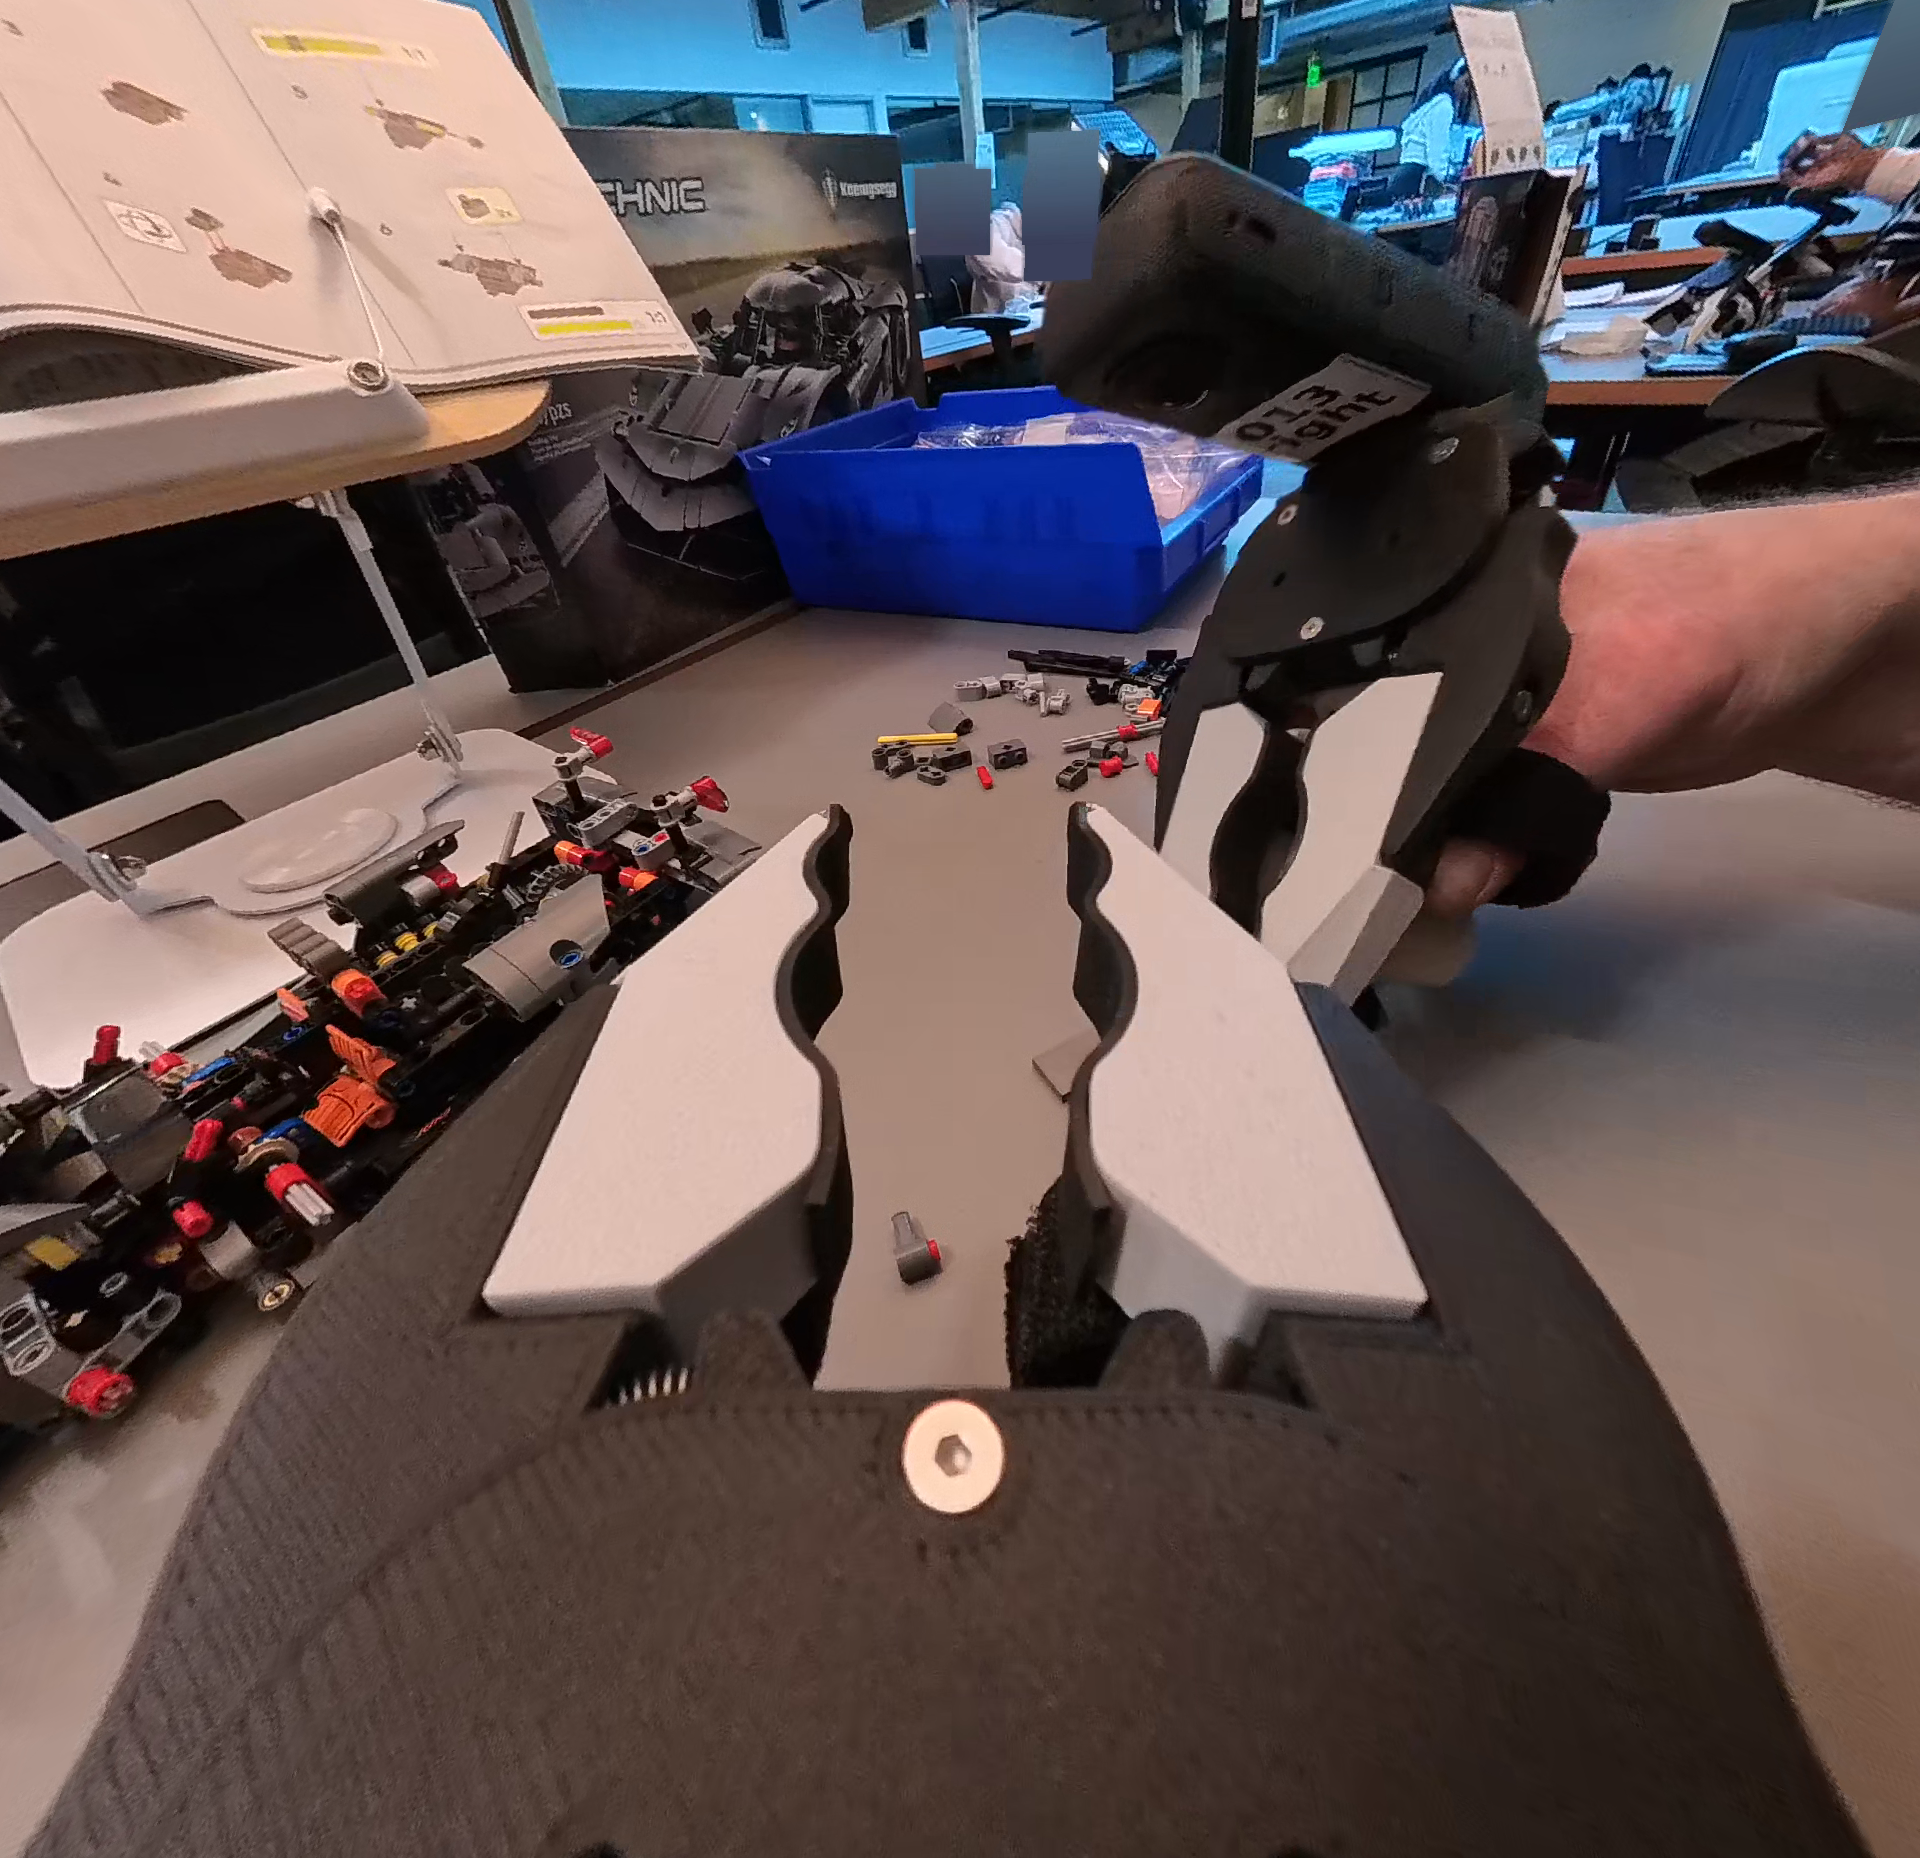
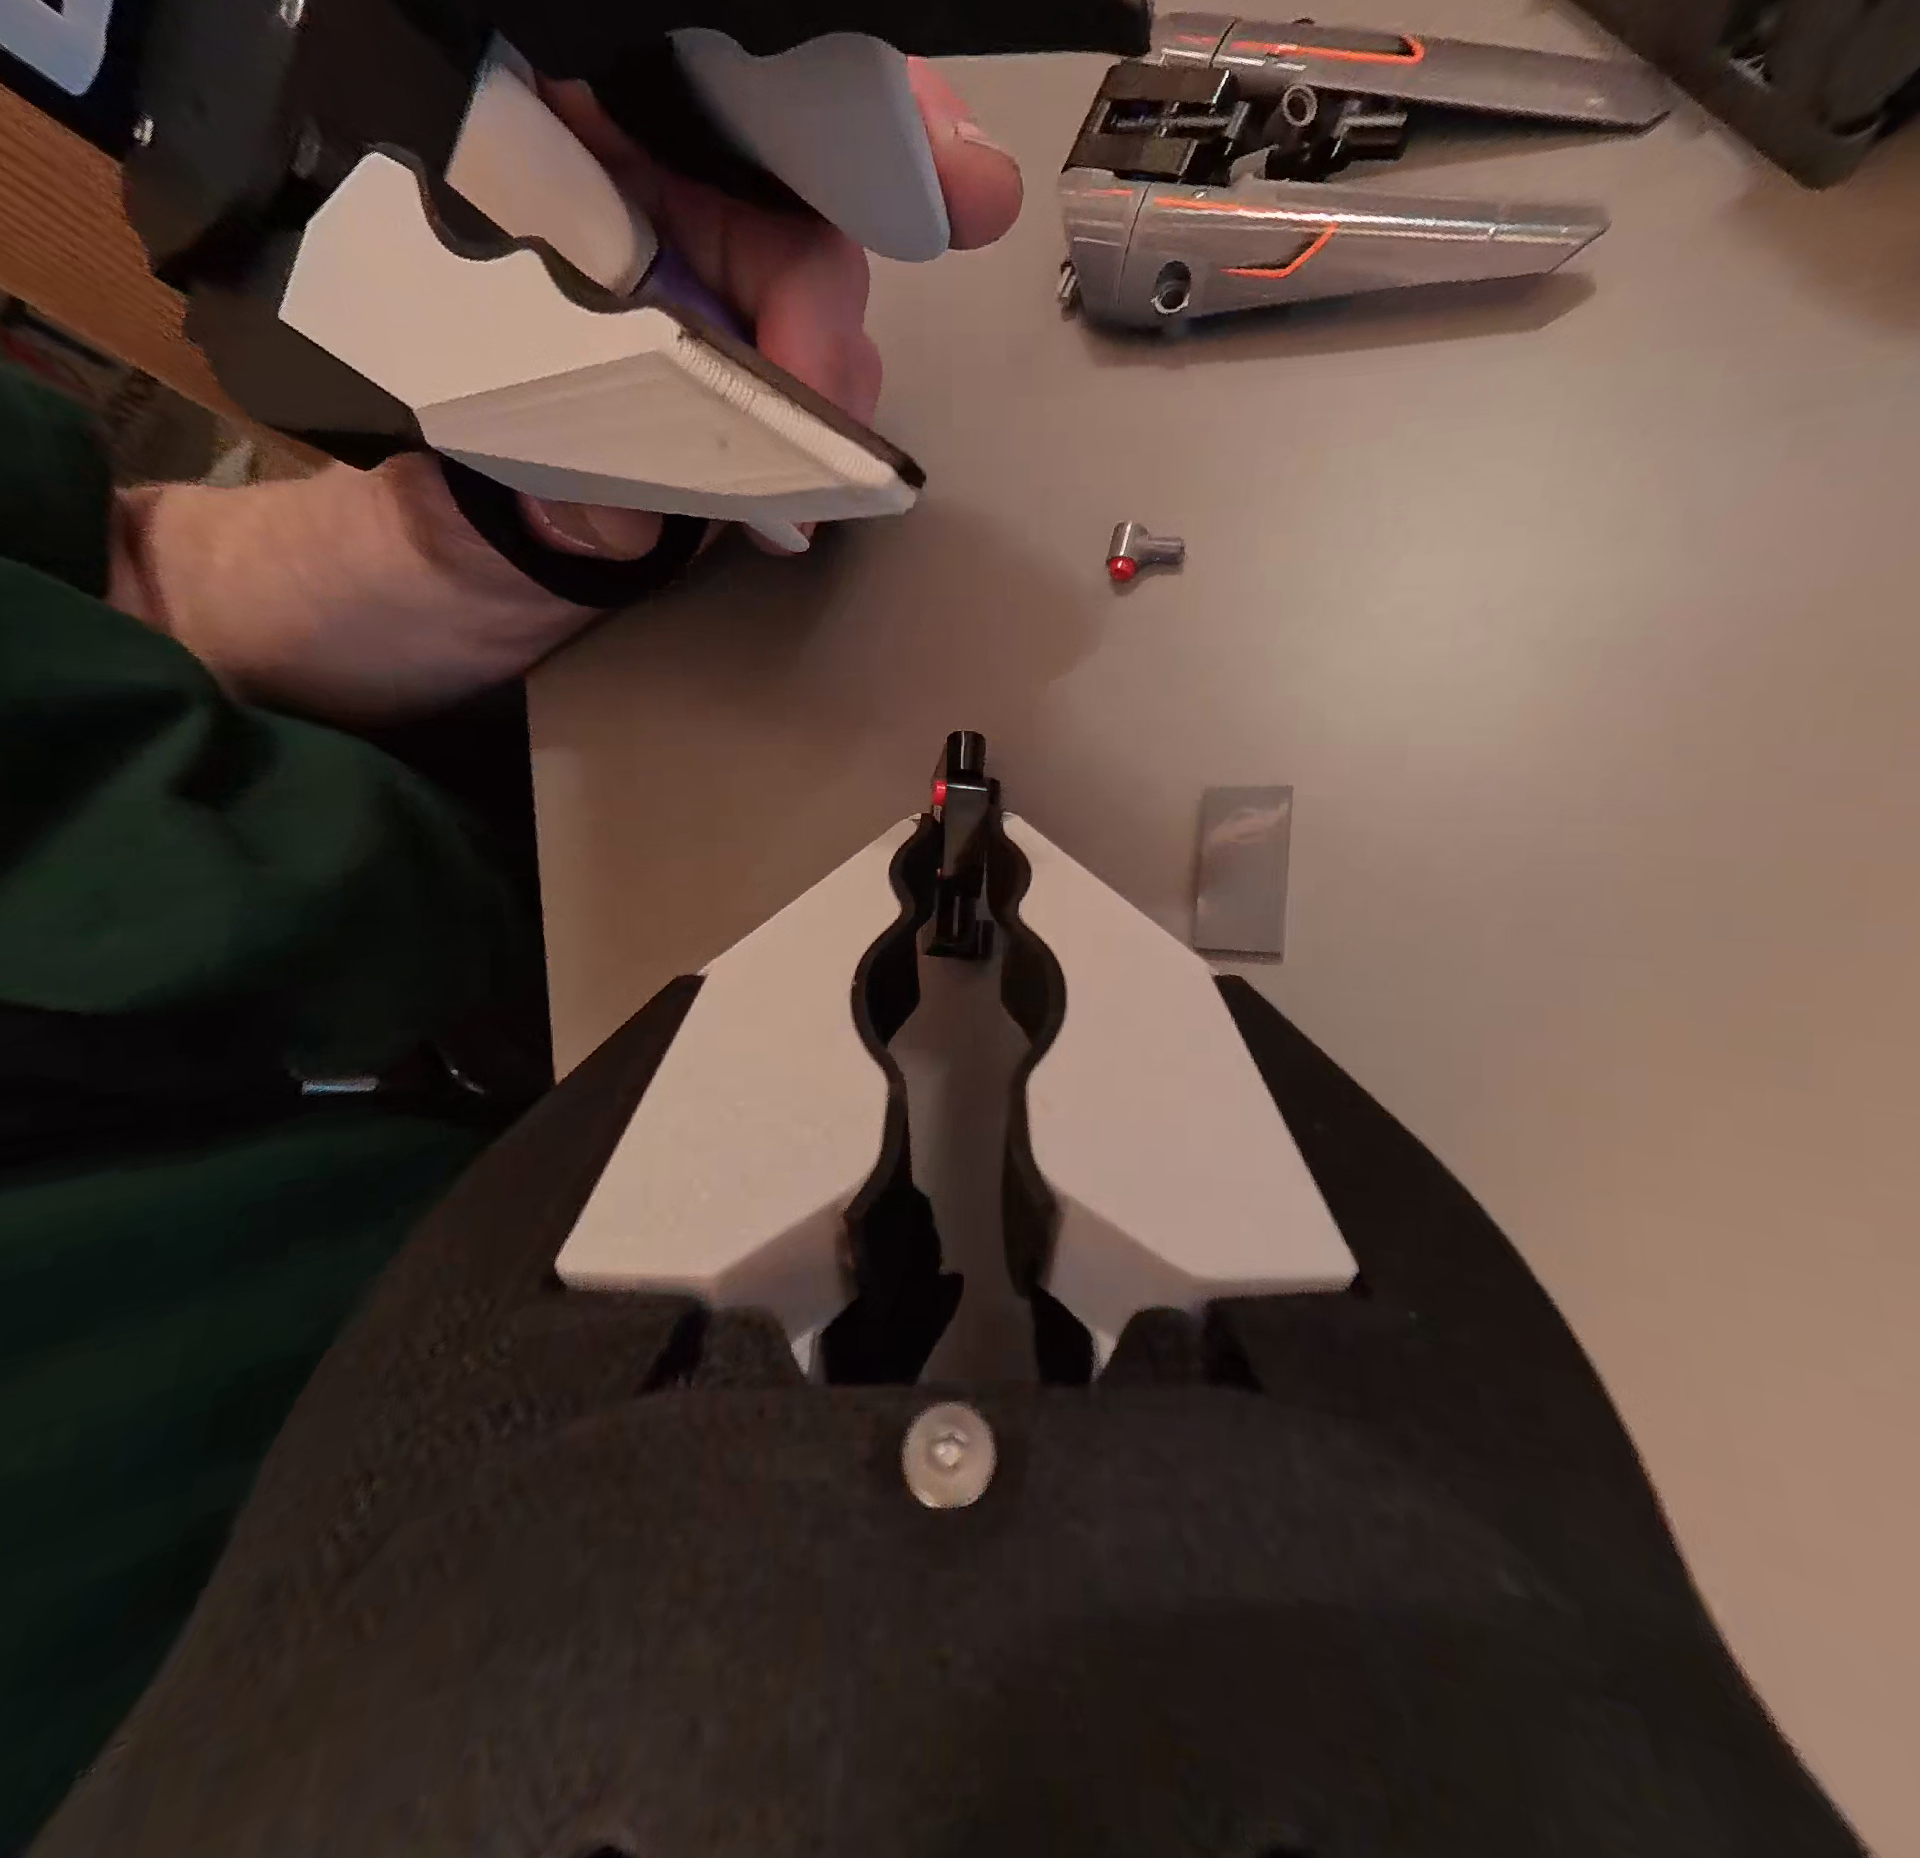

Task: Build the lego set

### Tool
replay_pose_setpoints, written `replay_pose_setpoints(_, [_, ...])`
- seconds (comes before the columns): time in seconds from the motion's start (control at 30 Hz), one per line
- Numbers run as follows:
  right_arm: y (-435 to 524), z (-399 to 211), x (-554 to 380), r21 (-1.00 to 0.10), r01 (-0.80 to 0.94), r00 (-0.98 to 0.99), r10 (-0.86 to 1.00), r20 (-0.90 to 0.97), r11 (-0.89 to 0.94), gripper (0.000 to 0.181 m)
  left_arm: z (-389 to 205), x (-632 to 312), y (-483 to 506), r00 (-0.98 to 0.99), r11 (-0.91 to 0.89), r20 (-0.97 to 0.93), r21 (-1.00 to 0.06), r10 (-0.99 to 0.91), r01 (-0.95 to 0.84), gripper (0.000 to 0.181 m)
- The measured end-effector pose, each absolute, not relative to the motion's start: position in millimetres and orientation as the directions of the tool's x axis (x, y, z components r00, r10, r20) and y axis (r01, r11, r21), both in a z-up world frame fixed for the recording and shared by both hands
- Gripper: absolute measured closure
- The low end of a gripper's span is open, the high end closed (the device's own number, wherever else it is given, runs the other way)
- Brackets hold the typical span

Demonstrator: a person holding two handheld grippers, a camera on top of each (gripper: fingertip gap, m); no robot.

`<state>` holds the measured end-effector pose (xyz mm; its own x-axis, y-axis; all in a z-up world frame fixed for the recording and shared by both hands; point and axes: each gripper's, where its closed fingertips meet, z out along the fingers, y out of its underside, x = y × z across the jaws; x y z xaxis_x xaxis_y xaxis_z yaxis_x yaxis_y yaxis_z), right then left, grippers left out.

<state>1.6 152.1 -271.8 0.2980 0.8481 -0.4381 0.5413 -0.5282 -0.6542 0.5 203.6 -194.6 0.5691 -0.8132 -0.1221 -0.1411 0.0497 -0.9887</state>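
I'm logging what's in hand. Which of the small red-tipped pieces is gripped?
The black piece, pinched at the right gripper tips. The grey piece lies loose on the table, beyond it.

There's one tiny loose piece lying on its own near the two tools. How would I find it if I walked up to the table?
Start at the grey table and find the long grey and orange car panel. Just in front of it lies a flat grey tile, and between those two sits the small grey connector. It lies alone, a stubby grey elbow with a red end, unlike the black piece pinched in the right gripper.
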Motion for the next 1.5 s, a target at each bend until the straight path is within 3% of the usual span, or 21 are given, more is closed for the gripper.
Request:
replay_pose_setpoints(0.5, [172, -249, 21, -0.786, 0.492, 0.412, 0.896, -0.169, -0.374, 0.153, -194, 0, 204, 0.573, 0.047, -0.117, -0.990, -0.811, -0.135, 0.141])
replay_pose_setpoints(0.63, [206, -232, 106, -0.794, 0.464, 0.581, 0.812, -0.062, -0.392, 0.150, -193, -1, 204, 0.574, 0.049, -0.115, -0.990, -0.811, -0.129, 0.142])
replay_pose_setpoints(0.8, [248, -253, 249, -0.668, 0.566, 0.739, 0.656, 0.153, -0.482, 0.150, -194, 0, 204, 0.571, 0.051, -0.118, -0.990, -0.812, -0.132, 0.141])
replay_pose_setpoints(1.13, [265, -295, 289, -0.546, 0.636, 0.711, 0.690, 0.138, -0.545, 0.146, -193, -1, 205, 0.577, 0.043, -0.107, -0.991, -0.809, -0.123, 0.142])
replay_pose_setpoints(1.5, [264, -296, 280, -0.568, 0.629, 0.688, 0.720, 0.088, -0.531, 0.176, -193, -2, 206, 0.576, 0.038, -0.097, -0.993, -0.812, -0.114, 0.142])
